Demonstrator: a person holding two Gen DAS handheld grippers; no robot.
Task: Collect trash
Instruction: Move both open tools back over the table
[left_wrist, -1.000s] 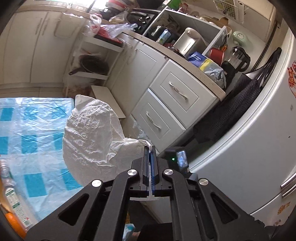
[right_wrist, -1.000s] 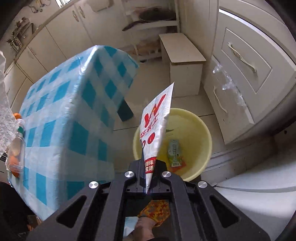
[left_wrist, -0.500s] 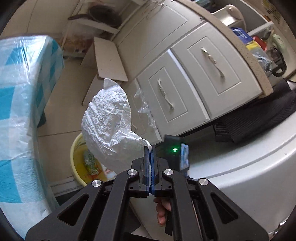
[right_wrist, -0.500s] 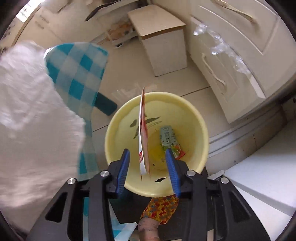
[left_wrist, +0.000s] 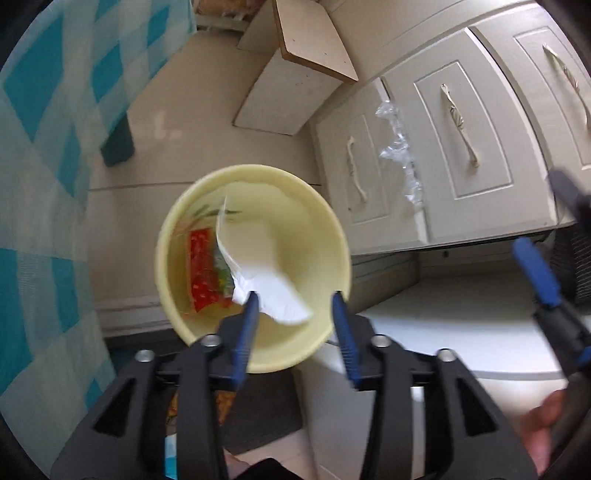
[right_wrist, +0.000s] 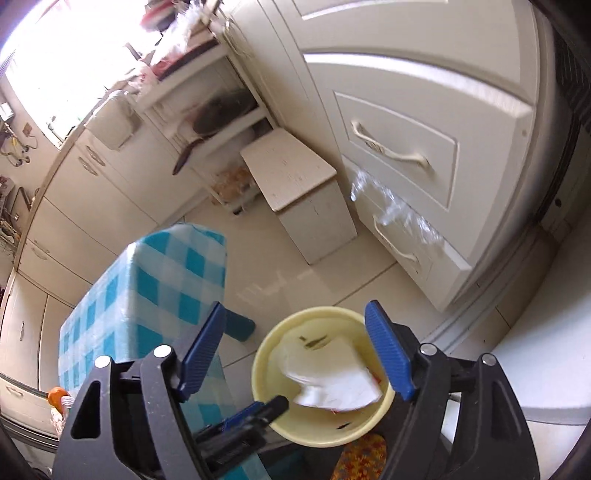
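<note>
Left wrist view: a white bag (left_wrist: 258, 273) drops into the yellow basin (left_wrist: 328, 229) at frame centre, over a red wrapper (left_wrist: 201, 273) already inside. The left gripper (left_wrist: 293, 332) has just been opening, its jaws now apart and the bag slipping free of them. The right gripper (right_wrist: 295, 350), jaws also just spread and empty, hangs above the basin beside the checked desk (right_wrist: 147, 280). Best practice here: hold both grippers wide and steady above the rim until the bag settles.
</note>
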